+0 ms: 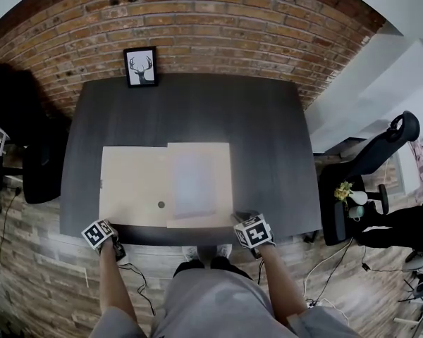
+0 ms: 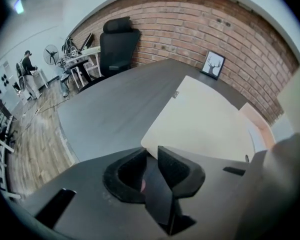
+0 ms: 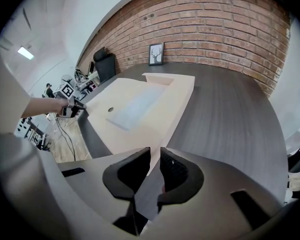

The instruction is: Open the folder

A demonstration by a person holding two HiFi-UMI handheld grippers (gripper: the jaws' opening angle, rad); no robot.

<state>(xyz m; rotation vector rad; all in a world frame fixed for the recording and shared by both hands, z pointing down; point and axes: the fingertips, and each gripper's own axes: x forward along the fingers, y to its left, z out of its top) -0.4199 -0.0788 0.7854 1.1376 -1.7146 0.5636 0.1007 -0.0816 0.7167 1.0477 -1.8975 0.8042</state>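
Observation:
A cream folder (image 1: 135,186) lies spread open and flat on the dark table (image 1: 268,139). Its right half carries a pale grey sheet (image 1: 192,182), and a small round fastener (image 1: 161,205) sits near the front. My left gripper (image 1: 104,228) is at the folder's near left corner. In the left gripper view the folder (image 2: 205,121) has that corner at the mouth of my left gripper (image 2: 151,156), whose jaws stand slightly apart. My right gripper (image 1: 238,219) is at the near right corner. In the right gripper view the folder (image 3: 140,104) has its edge pinched in my right gripper (image 3: 155,156).
A framed deer picture (image 1: 141,66) leans against the brick wall at the table's far edge. A black office chair (image 1: 28,153) stands left of the table, and another chair (image 1: 370,157) stands on the right. Cables lie on the wooden floor. A person stands far off in the room (image 2: 29,71).

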